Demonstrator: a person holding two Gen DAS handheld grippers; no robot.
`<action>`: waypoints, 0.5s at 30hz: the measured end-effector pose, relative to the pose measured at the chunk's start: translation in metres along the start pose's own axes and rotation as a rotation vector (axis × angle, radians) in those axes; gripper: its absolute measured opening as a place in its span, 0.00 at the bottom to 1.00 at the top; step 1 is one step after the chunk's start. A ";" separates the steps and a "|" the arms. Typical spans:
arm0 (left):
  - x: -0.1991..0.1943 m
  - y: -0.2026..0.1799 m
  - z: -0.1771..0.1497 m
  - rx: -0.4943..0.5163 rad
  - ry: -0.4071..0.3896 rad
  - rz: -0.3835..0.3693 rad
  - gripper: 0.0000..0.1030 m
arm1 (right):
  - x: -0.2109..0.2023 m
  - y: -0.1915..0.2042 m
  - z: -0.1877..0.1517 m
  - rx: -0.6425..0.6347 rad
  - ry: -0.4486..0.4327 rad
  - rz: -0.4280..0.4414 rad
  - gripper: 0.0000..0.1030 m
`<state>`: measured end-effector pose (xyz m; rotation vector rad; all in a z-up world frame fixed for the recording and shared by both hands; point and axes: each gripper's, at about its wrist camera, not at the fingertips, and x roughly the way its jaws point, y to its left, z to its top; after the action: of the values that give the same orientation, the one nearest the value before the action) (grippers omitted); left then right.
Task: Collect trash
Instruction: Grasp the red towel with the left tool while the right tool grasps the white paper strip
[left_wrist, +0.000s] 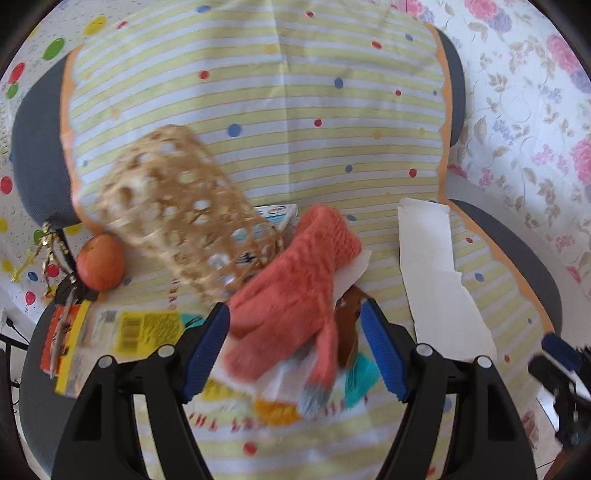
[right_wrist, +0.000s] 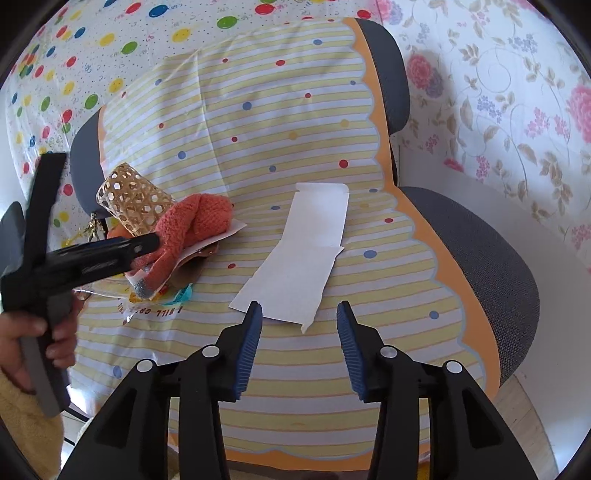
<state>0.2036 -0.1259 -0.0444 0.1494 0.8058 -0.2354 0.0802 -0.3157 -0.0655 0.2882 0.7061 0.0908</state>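
A torn white card strip (right_wrist: 303, 251) lies flat on the striped cloth (right_wrist: 280, 147) over a chair seat; it also shows in the left wrist view (left_wrist: 436, 269). My right gripper (right_wrist: 300, 314) is open, its fingertips just short of the strip's near end. My left gripper (left_wrist: 295, 314) is open above a pile: a coral knitted glove (left_wrist: 295, 291), white paper (left_wrist: 351, 273), a brown scrap (left_wrist: 349, 325) and printed wrappers (left_wrist: 140, 328). A woven bamboo basket (left_wrist: 177, 206) lies on its side behind the pile. The left gripper also shows in the right wrist view (right_wrist: 144, 245).
An apple (left_wrist: 100, 266) and gold-trimmed keys (left_wrist: 51, 240) lie left of the basket. The grey chair (right_wrist: 480, 258) has a backrest behind and a seat edge at the right. Patterned sheets (right_wrist: 498, 92) hang behind. A hand (right_wrist: 33, 332) holds the left gripper.
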 end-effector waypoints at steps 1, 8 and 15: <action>0.009 -0.004 0.004 0.008 0.021 0.010 0.69 | 0.001 -0.002 -0.001 0.004 0.002 0.001 0.44; 0.041 -0.011 0.014 -0.024 0.097 0.073 0.41 | 0.007 -0.009 -0.005 0.002 0.019 0.006 0.44; -0.017 -0.002 0.020 -0.050 -0.093 -0.064 0.09 | -0.001 -0.009 -0.008 0.011 0.004 -0.003 0.44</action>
<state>0.2056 -0.1299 -0.0187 0.0657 0.7242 -0.2803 0.0746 -0.3228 -0.0731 0.2972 0.7110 0.0846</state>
